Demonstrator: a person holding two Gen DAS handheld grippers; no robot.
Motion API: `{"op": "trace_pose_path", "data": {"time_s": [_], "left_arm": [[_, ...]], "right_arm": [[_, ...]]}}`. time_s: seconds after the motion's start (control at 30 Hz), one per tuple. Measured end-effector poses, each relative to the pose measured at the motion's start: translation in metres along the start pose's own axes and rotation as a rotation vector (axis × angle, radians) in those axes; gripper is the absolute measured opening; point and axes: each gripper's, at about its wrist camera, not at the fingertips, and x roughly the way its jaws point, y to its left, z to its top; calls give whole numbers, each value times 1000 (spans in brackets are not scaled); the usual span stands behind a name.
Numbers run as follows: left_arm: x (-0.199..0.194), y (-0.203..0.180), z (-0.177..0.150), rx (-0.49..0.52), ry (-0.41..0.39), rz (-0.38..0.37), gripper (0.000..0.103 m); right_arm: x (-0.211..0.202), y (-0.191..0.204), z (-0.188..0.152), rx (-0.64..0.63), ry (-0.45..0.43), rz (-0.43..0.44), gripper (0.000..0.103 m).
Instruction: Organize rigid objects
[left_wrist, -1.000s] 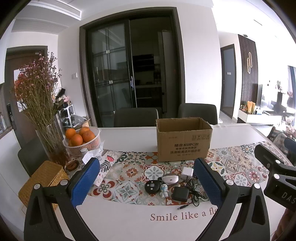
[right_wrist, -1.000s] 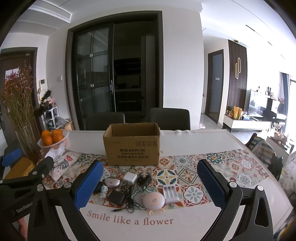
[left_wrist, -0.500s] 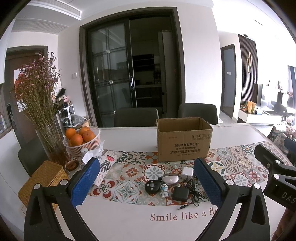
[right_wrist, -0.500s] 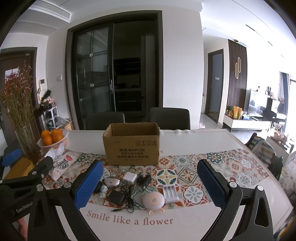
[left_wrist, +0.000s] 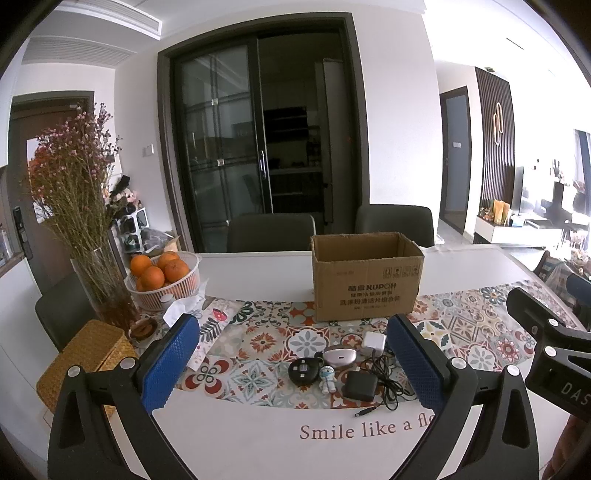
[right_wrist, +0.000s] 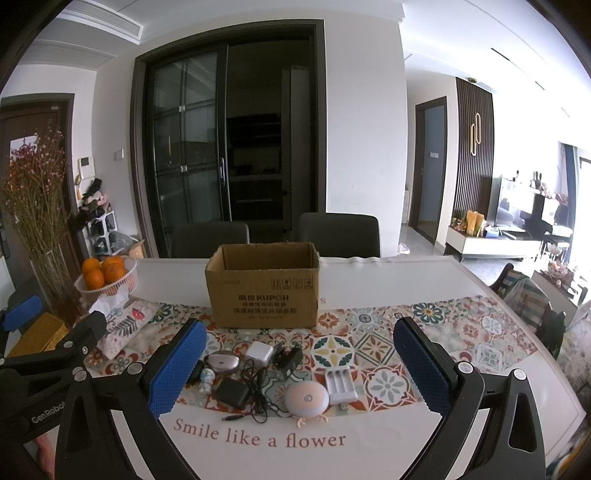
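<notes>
**Presently: small electronics laid out before an open carton, nothing yet lifted**

Item 1. Cardboard box (right_wrist: 263, 291): upright on the table (right_wrist: 388, 269), flaps open, standing just behind the cluster of goods. By its position, it is judged to be the receptacle for the sort; its inside is hidden from both views.

Item 2. Loose rigid goods, grouped on the patterned table runner (right_wrist: 373, 347) between the box and the near table edge:
- white plug cube (right_wrist: 259, 353), nearest the box;
- pinkish oval case (right_wrist: 220, 362), just beside it;
- black adapter (right_wrist: 232, 392) with tangled cord (right_wrist: 258, 384), the cord running across neighbouring pieces;
- second black plug (right_wrist: 290, 359), near the cube;
- round pink lamp (right_wrist: 306, 398) at the front edge of the runner;
- white battery charger (right_wrist: 340, 384), touching or nearly touching the lamp;
- round black item (left_wrist: 303, 371) and small astronaut figure (left_wrist: 327, 380), at the left of the group.

Item 3. Right gripper (right_wrist: 299, 373): spread wide, empty, held above the near table edge, with the cluster framed between its blue pads (right_wrist: 176, 373).

Item 4. Left gripper (left_wrist: 291, 363): likewise spread wide and empty, aimed at the left part of the group.

Note. The cord is likely to drag other pieces when the adapter is lifted. No item appears boxed so far.
</notes>
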Motion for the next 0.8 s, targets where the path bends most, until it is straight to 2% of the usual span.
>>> {"op": "trace_pose_path", "data": {"time_s": [0.2, 0.37, 0.8], "left_arm": [[11, -5, -4, 13, 38, -10, 103], [28, -12, -13, 33, 108, -37, 103], [74, -33, -39, 116, 211, -109, 103]], "right_arm": [[9, -1, -8, 6, 31, 2, 102], [24, -5, -18, 24, 95, -1, 102], [60, -13, -43, 37, 213, -32, 102]]}}
